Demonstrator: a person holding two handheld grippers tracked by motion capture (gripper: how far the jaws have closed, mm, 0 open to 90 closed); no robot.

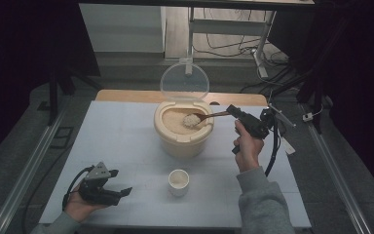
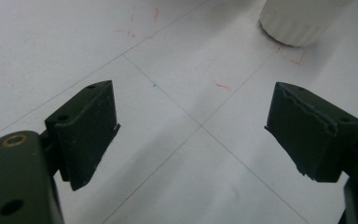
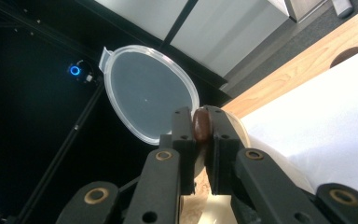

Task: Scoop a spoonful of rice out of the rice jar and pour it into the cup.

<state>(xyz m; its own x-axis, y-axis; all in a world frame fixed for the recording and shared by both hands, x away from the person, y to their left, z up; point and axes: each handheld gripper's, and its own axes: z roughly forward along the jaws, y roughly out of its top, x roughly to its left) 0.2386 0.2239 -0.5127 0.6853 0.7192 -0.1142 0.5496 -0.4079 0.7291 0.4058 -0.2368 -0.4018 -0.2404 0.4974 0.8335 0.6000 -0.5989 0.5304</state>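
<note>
Step in hand: as I judge it, scooping rice out of the rice bin (image 1: 182, 139) with the wooden spoon (image 1: 205, 117) and carrying it to the small white cup (image 1: 178, 181).
Right gripper (image 1: 233, 111): I have its jaws clamped tight on the end of the spoon handle (image 3: 201, 126); the brown handle tip shows squeezed between the two black jaws in the right gripper view.
Spoon bowl: loaded with a heap of rice (image 1: 191, 120), sitting just over the grain inside the bin, near its right rim.
Rice bin: cream, round, at the centre of the table (image 1: 117, 141); its clear lid (image 1: 184, 81) stands hinged upright at the back.
Cup: in front of the bin, toward my side, well apart from the spoon; mouth up. Whether it holds any rice I cannot tell.
Left gripper (image 1: 119, 194): jaws wide apart, nothing between them, resting low near the front left of the table; the cup's base (image 2: 303, 21) sits ahead of it in the left gripper view.
How I would do this well: keep the spoon bowl level while lifting it, clear the bin's front rim without knocking it, travel slowly, and tip only once the bowl is directly over the cup's mouth.
Risk: the grip is at the very end of a long handle, so any roll of my wrist could spill the heap.
Left hand's part: stay clear, or steady the cup if it looks likely to shift.
</note>
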